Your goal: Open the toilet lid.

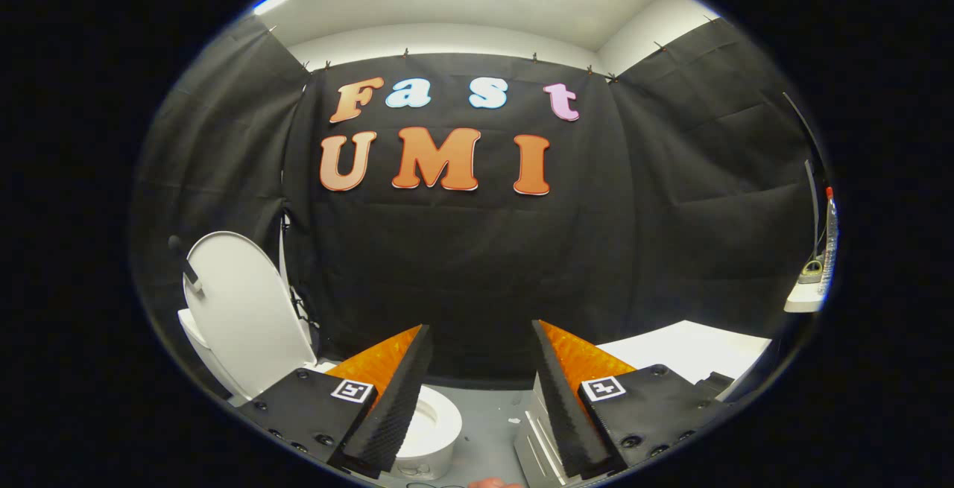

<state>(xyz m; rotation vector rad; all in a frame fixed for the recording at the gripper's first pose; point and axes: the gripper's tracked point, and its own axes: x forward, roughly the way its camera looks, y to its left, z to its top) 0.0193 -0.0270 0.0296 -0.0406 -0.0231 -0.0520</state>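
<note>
A white toilet stands low to the left of my fingers. Its lid (242, 309) is raised upright and leans back against the tank, with a small dark handle near its top left edge. The open seat and bowl (432, 425) show just behind my left finger. My gripper (481, 335) is open, held well above and to the right of the toilet, with nothing between its fingers. It touches neither the lid nor the bowl.
Black cloth walls close the booth behind and on both sides. A white table (686, 350) lies beyond my right finger. A small white shelf with a device (809, 290) hangs far right. A grey ribbed unit (536, 443) stands on the grey floor below.
</note>
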